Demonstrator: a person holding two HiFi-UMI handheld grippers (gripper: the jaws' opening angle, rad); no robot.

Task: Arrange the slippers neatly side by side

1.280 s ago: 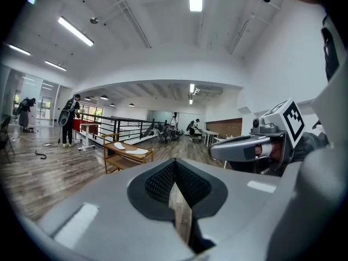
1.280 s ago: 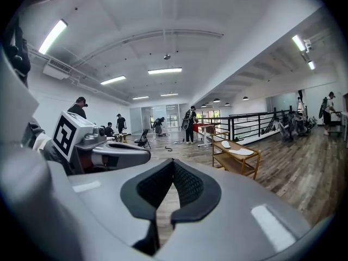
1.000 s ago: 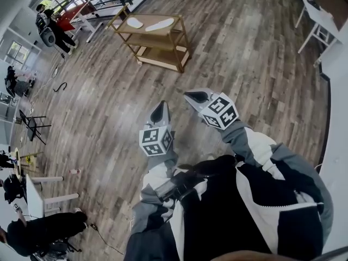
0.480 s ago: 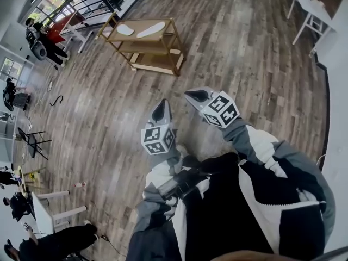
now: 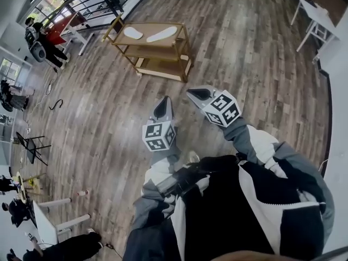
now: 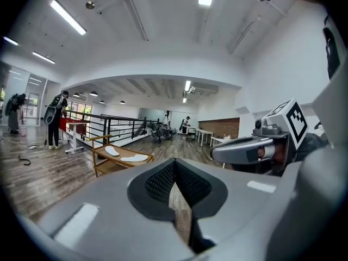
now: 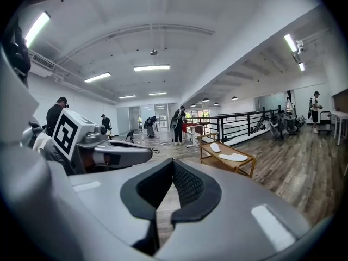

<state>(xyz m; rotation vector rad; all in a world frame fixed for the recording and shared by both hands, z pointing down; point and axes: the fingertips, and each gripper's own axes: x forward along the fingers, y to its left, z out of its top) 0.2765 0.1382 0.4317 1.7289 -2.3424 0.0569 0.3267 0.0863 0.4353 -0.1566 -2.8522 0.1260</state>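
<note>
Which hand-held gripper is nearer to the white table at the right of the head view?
Right. The right hand-held gripper is on the side toward the white table, though well short of it; the left hand-held gripper is beside it, farther away.

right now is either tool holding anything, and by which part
Nothing is held. The left tool and right tool are both shut and empty; the slippers lie on the wooden cart, away from both.
</note>
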